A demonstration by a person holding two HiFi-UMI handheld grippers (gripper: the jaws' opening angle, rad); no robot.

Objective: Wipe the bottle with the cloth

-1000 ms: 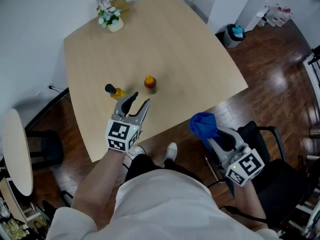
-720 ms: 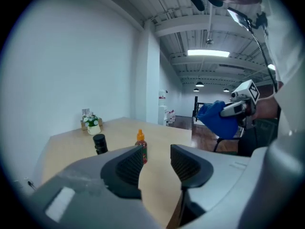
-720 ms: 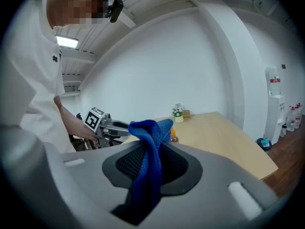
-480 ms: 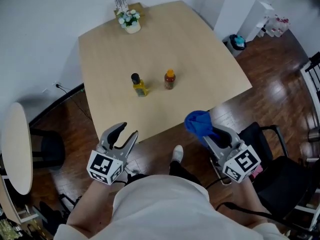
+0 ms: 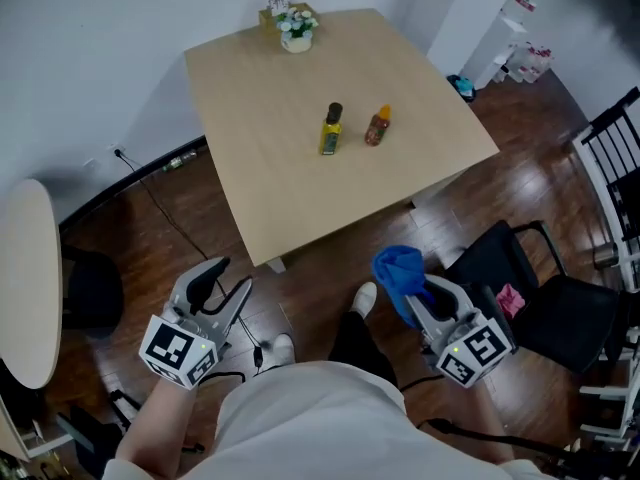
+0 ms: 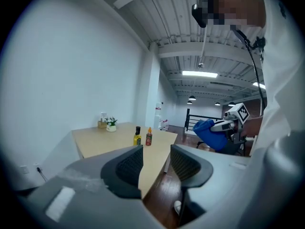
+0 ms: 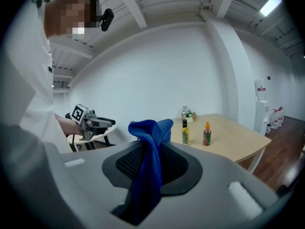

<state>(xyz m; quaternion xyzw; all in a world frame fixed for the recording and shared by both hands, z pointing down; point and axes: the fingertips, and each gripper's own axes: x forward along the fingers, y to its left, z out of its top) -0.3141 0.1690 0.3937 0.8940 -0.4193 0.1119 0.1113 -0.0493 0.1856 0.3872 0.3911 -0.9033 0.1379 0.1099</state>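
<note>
The cloth (image 5: 398, 268) is being clamped in the right gripper (image 5: 418, 294). The left gripper (image 5: 224, 280) is being held empty, jaws apart. An oil bottle (image 5: 330, 130) and a sauce bottle (image 5: 377, 126) are being faced, both upright on the table (image 5: 270, 198), well ahead of both grippers.

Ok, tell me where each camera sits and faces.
Head view: on the person's head, looking down at the table, oil bottle, sauce bottle, torso, left claw and right claw.
Left gripper view: on the left claw, facing the table between open jaws; white sleeve at right.
Right gripper view: on the right claw, jaws shut on the blue cloth, facing the table; torso at left.
Shared: all show both bottles.
</note>
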